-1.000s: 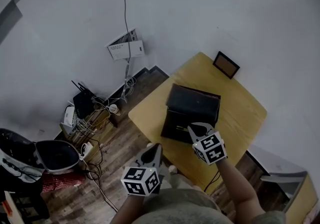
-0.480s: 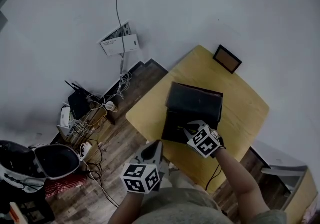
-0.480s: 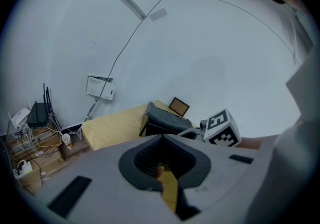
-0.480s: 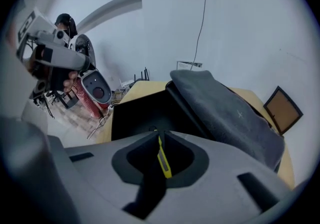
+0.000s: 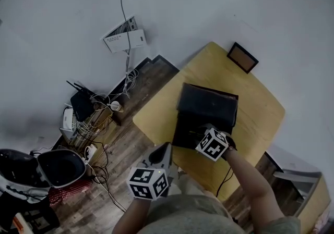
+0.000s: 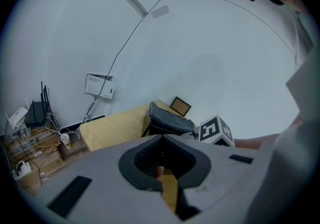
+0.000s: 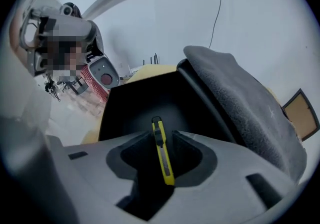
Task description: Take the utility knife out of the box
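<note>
An open black box [image 5: 185, 133] sits on the yellow wooden table [image 5: 156, 113] with its grey-lined lid [image 5: 207, 103] raised behind it. My right gripper [image 5: 201, 134] dips steeply into the box. In the right gripper view a yellow utility knife [image 7: 161, 148] lies lengthwise on the box's dark floor [image 7: 135, 103], between the jaws of the right gripper [image 7: 159, 140]. These are opening, and their pads do not press on it. My left gripper [image 5: 163, 149] hovers shut off the table's near edge, holding nothing. The left gripper [image 6: 162, 140] faces the box [image 6: 167, 120].
A small framed board [image 5: 242, 57] lies at the table's far corner. On the wood floor to the left are routers, a cup and tangled cables [image 5: 86, 115]. A white wall box [image 5: 124, 40] hangs above them, and a dark seat [image 5: 57, 165] stands lower left.
My right gripper has sunk into the box and tipped further downward, its marker cube now over the box's front. The left gripper drifted slightly toward the table.
</note>
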Demonstrator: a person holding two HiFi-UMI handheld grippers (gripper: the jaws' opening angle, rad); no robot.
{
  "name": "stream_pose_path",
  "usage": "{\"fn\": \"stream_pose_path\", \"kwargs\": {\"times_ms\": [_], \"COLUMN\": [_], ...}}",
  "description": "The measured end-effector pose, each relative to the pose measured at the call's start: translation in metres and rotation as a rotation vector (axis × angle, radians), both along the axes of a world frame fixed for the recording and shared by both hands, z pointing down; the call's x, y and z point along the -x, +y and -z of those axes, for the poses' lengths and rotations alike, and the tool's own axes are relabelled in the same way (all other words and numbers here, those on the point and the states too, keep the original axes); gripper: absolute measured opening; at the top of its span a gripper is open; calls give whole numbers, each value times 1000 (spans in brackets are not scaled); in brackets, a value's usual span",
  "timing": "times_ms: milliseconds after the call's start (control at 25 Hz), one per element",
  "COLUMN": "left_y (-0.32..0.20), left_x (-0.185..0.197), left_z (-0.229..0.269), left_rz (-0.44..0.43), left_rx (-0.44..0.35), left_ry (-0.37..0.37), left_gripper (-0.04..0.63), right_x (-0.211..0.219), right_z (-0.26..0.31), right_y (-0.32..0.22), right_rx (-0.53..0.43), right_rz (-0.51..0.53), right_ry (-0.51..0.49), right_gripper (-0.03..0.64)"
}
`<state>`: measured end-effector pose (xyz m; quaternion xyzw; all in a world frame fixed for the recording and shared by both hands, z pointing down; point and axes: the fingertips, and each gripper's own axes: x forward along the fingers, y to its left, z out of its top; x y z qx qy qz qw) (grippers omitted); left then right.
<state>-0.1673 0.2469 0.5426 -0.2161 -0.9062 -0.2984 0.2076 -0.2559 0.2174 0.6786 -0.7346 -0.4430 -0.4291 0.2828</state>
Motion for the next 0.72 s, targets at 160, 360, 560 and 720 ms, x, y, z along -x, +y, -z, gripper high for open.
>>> {"fn": "stream_pose_path", "kwargs": {"times_ms": [160, 360, 560, 720], "left_y": [3, 4, 2, -2], "left_x": [-3, -1, 1, 1], "left_z": [-3, -2, 2, 4], "left_rz": [4, 5, 5, 17], "left_rx": [-4, -3, 5, 19], "left_ry": [7, 1, -4, -6], "left_gripper": [3, 3, 4, 4], "right_x": [0, 5, 6, 6], "right_z": [-3, -3, -3, 0], "right_y": [2, 4, 4, 3], "right_rx": [-5, 26, 27, 35], "right_rz": [24, 16, 17, 13], "right_ry": [-50, -96, -102, -94], "right_gripper": [101, 55, 51, 48]}}
